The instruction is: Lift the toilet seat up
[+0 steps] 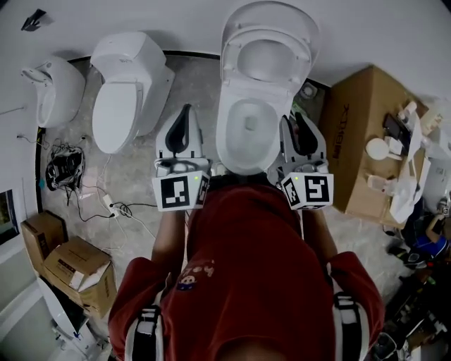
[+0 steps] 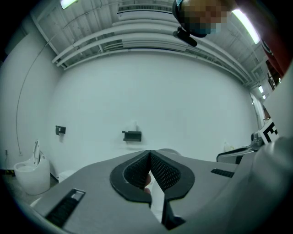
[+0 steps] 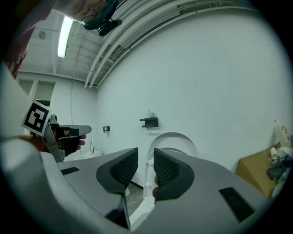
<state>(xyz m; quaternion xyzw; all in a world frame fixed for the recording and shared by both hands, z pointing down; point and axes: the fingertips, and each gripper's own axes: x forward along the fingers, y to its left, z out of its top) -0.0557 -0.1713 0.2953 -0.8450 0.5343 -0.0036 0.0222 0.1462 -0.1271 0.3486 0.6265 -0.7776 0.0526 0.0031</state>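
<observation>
Standing upright against the wall [image 2: 151, 91], the toilet seat [image 1: 243, 42] leaned back with its lid [image 1: 271, 8] above the uncovered bowl [image 1: 227, 130]; the head view alone showed this from above, with the left tool [image 1: 186, 111] beside the bowl's left flank and the right tool [image 1: 297, 115] beside its right flank, neither touching the seat. That view also took in a second toilet [image 1: 127, 92] further left, loose cables [image 1: 67, 169] on the floor [image 1: 134, 176] and a cardboard box [image 1: 363, 134] to the right; it could not settle how the jaws stood. The left gripper view did: the left tool was clenched, its ribbed tips meeting with nothing between them; a black bracket [image 2: 132, 135] hung on the wall beyond, which the head view did not show. The right gripper view showed the right tool released, a clear gap between its pads; through that gap the raised seat appeared as a white arch under the same bracket, untouched.
</observation>
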